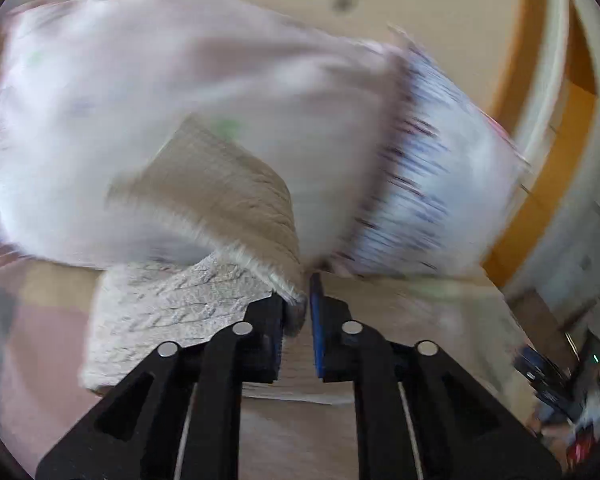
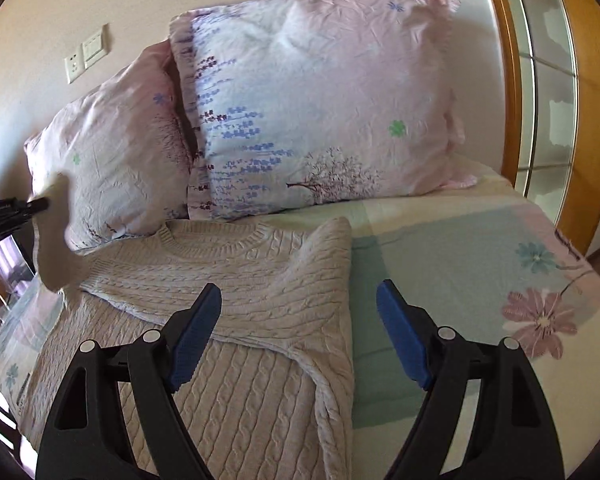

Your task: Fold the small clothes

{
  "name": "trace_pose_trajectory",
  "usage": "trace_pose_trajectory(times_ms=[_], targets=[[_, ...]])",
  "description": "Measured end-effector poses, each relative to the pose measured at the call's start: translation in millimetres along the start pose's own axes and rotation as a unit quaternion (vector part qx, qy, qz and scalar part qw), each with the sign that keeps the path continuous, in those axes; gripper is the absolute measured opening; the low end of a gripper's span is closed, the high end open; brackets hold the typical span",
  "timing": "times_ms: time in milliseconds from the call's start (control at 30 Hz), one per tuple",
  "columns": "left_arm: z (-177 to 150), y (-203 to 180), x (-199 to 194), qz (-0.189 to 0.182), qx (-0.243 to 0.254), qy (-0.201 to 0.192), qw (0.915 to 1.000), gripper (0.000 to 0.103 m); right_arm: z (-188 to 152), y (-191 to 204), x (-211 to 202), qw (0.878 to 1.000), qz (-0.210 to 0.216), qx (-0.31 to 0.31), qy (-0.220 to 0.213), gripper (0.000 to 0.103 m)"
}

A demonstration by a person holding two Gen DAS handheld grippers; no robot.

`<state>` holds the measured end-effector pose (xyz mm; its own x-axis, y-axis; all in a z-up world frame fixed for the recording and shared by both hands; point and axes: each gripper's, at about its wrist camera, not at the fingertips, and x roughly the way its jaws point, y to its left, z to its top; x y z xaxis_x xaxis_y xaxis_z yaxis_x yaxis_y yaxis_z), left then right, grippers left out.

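Observation:
A cream cable-knit sweater (image 2: 236, 280) lies on the bed, its right sleeve folded across the chest. My left gripper (image 1: 300, 300) is shut on the sweater's left sleeve (image 1: 220, 200) and holds it lifted; the view is blurred by motion. In the right wrist view the left gripper (image 2: 40, 206) shows at the far left with the sleeve (image 2: 56, 240) hanging from it. My right gripper (image 2: 300, 316) is open and empty, hovering above the sweater's right edge.
Two pink floral pillows (image 2: 320, 112) lean against the wall at the head of the bed. The floral bedsheet (image 2: 480, 260) spreads to the right. A wooden-framed panel (image 2: 548, 100) stands at the right. Wall switches (image 2: 86, 56) are behind.

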<state>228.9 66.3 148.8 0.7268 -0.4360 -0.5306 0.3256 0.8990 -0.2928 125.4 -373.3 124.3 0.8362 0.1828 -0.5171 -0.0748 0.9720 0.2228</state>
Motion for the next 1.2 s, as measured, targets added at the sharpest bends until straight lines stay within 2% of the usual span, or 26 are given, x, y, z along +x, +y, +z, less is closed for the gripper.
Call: trace_pose_trajectory(times_ms=[33, 67, 133, 200, 267, 300, 333, 400, 433, 567, 633, 667, 733, 800, 833, 900, 933, 1000, 1033, 1100, 1200], targets=[[-10, -39, 23, -0.040, 0.037, 0.032, 0.9980, 0.041, -2, -2, 3, 1.000, 0.003, 0.007, 0.008, 0.081], [-21, -63, 37, -0.054, 0.063, 0.055, 0.9950, 0.045, -5, -4, 5, 1.000, 0.004, 0.012, 0.017, 0.081], [-45, -92, 52, -0.050, 0.111, 0.093, 0.9882, 0.045, -14, -12, 2, 0.999, 0.002, 0.028, 0.042, 0.081], [-65, -83, 38, -0.036, 0.119, 0.096, 0.9876, 0.046, -28, -26, -14, 0.997, 0.005, 0.045, 0.055, 0.081], [-80, -51, 8, -0.014, 0.086, 0.089, 0.9922, 0.053, -42, -39, -28, 0.996, 0.009, 0.062, 0.069, 0.080], [-89, -29, -10, 0.005, 0.062, 0.087, 0.9942, 0.057, -49, -46, -34, 0.994, 0.016, 0.075, 0.080, 0.076], [-100, -9, -25, 0.026, 0.043, 0.091, 0.9946, 0.057, -60, -54, -39, 0.990, 0.030, 0.096, 0.098, 0.066], [-124, 26, -50, 0.066, 0.009, 0.106, 0.9921, 0.057, -79, -64, -44, 0.980, 0.061, 0.133, 0.133, 0.054], [-135, 35, -58, 0.073, -0.005, 0.115, 0.9907, 0.057, -91, -66, -46, 0.973, 0.085, 0.155, 0.151, 0.048], [-186, 69, -88, 0.056, -0.087, 0.151, 0.9832, 0.052, -123, -58, -61, 0.952, 0.155, 0.198, 0.174, 0.037], [-203, 66, -104, 0.040, -0.089, 0.139, 0.9855, 0.050, -135, -50, -67, 0.939, 0.193, 0.213, 0.190, 0.025], [-209, 62, -107, 0.027, -0.091, 0.140, 0.9856, 0.046, -142, -46, -70, 0.932, 0.210, 0.218, 0.199, 0.022], [-222, 52, -117, -0.010, -0.102, 0.141, 0.9847, 0.043, -156, -38, -73, 0.918, 0.243, 0.227, 0.215, 0.009], [-228, 41, -119, -0.020, -0.093, 0.144, 0.9850, 0.038, -164, -33, -75, 0.908, 0.269, 0.237, 0.216, 0.009], [-230, 36, -120, -0.026, -0.090, 0.145, 0.9849, 0.035, -163, -33, -76, 0.905, 0.281, 0.243, 0.206, 0.008], [-230, 33, -115, -0.043, -0.096, 0.147, 0.9835, 0.017, -156, -32, -77, 0.897, 0.309, 0.258, 0.184, 0.008], [-226, 33, -110, -0.051, -0.100, 0.147, 0.9828, 0.014, -145, -31, -77, 0.891, 0.331, 0.265, 0.164, 0.008], [-216, 36, -108, -0.061, -0.105, 0.141, 0.9825, 0.010, -128, -31, -76, 0.888, 0.351, 0.265, 0.134, 0.008], [-200, 40, -106, -0.069, -0.110, 0.129, 0.9832, 0.009, -111, -29, -75, 0.887, 0.363, 0.263, 0.109, 0.008], [-166, 45, -102, -0.062, -0.102, 0.094, 0.9883, 0.009, -81, -29, -67, 0.885, 0.376, 0.264, 0.072, 0.008], [-97, 56, -83, -0.015, -0.071, 0.038, 0.9967, 0.009, -30, -34, -37, 0.879, 0.381, 0.284, 0.023, 0.008]])
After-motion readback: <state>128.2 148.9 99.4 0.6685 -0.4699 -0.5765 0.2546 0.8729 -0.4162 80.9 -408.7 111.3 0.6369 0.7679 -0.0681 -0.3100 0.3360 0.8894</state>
